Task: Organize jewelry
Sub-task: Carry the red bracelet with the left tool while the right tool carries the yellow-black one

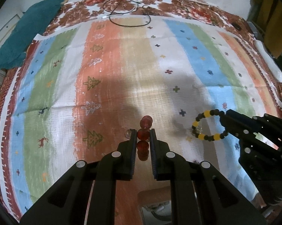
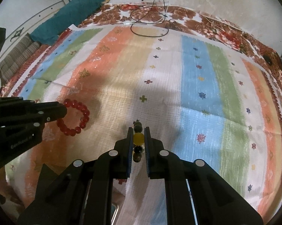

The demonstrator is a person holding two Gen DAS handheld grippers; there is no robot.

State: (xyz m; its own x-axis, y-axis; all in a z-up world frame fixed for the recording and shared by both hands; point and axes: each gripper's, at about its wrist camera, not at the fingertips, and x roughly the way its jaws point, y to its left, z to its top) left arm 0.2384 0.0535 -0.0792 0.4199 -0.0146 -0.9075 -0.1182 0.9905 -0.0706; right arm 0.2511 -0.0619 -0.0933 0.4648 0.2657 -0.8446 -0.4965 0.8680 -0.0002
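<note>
My left gripper (image 1: 143, 134) is shut on a red bead bracelet (image 1: 145, 123), seen edge-on between the fingers; the same bracelet shows as a full ring in the right wrist view (image 2: 77, 119), held above the striped cloth (image 2: 159, 86). My right gripper (image 2: 138, 132) is shut on a black and yellow bead bracelet (image 2: 138, 137), also edge-on. It shows as a ring in the left wrist view (image 1: 209, 124), held by the right gripper (image 1: 225, 120) at the right.
The striped cloth (image 1: 137, 60) covers a bed with a floral sheet (image 1: 159, 3) at the far edge. Black and white cables (image 1: 126, 13) lie at the far side. A teal cloth (image 1: 26, 31) lies at the far left. A metal rim (image 2: 114, 213) shows below the right gripper.
</note>
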